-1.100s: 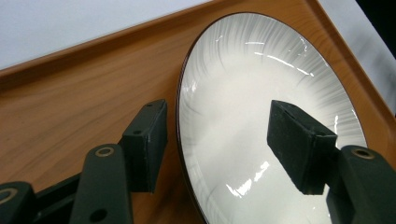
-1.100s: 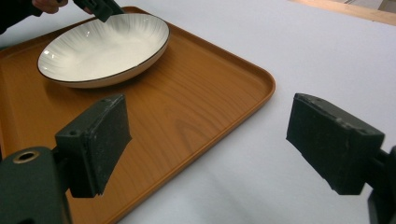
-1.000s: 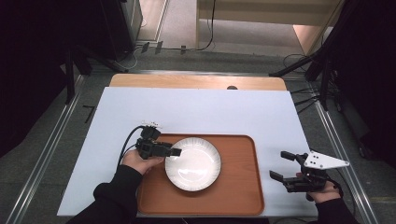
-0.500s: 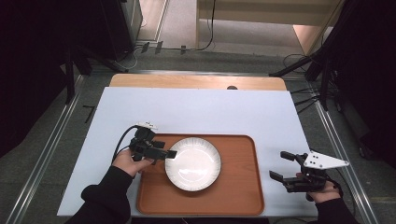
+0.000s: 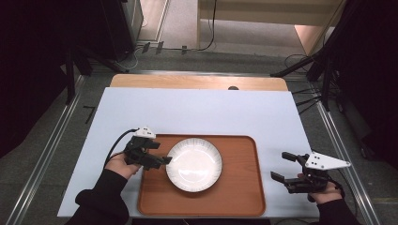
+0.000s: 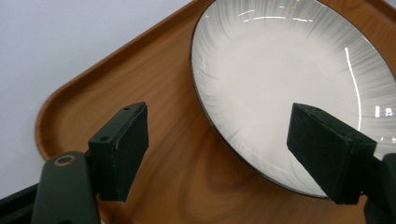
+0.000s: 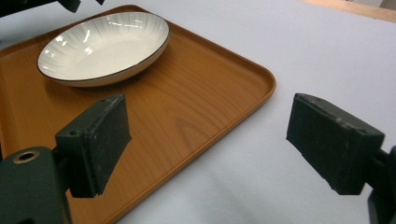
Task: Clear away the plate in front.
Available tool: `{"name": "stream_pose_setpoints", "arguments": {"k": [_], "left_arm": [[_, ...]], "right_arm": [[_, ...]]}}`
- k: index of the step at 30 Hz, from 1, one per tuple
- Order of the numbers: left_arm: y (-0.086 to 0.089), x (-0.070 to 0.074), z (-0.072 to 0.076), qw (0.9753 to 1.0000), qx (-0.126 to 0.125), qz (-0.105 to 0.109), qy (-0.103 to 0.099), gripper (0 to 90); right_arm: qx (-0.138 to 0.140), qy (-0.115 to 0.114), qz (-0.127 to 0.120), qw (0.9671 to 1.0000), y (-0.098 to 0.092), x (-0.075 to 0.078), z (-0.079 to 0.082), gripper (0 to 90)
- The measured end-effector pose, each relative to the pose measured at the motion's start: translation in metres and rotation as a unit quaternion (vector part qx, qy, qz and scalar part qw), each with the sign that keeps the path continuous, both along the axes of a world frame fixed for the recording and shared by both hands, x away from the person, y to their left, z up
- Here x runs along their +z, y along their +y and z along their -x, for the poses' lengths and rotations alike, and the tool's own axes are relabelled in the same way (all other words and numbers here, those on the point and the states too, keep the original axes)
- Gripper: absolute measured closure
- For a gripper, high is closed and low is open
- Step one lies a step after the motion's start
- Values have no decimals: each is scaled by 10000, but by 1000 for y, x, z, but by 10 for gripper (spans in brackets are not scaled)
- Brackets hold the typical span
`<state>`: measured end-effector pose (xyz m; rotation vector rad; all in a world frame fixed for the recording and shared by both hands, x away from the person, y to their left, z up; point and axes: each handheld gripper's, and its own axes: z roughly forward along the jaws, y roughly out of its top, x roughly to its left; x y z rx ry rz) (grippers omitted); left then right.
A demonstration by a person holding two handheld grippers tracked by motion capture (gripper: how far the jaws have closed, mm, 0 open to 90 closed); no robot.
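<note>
While flat on the tray (image 5: 239,197), round plate (image 5: 194,164) facing up, left gripper (image 5: 165,160) fingers wide beside its rim.

- Evenly and brightly lit from overhead across the pale table (image 5: 202,112); dark, near-black surroundings at far left and far right of the high view.
- Soft and slightly grainy in the high view, fine detail lost on the floor cables.
- Thin streaks of glare along the far and right rim of the white plate (image 6: 289,74), with a grey falloff toward its near edge.
- Faint reflection and soft shadow of that plate on the glossy wooden tray (image 6: 187,186).
- Sharp on the tray in the right gripper view, with a dim diffuse shadow on the table near the tray's corner.
- Black pads (image 7: 100,140) close up, mildly soft, little surface detail.
</note>
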<state>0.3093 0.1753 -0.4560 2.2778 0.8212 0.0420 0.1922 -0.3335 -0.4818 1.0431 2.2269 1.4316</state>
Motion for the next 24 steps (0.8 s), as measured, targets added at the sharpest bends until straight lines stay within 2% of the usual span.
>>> {"name": "stream_pose_setpoints", "arguments": {"k": [2,6,8,13,19,24], "left_arm": [[5,-1,0,9999,-75,80,-3,220],[12,-1,1,9999,-14,-13,-152,219],[17,-1,1,9998,42,33,-212,220],[28,-1,-1,9992,-35,137,-387,219],[40,-2,-1,9984,140,159,-529,224],[51,-3,1,9978,247,248,-557,224]], "right_arm": [[-3,-2,-32,10000,0,0,0,142],[10,-11,-4,10000,1,0,0,142],[8,-5,2,10000,0,0,0,142],[4,4,14,10000,0,0,0,142],[-3,4,8,10000,0,0,0,142],[-7,-3,2,10000,0,0,0,142]]}}
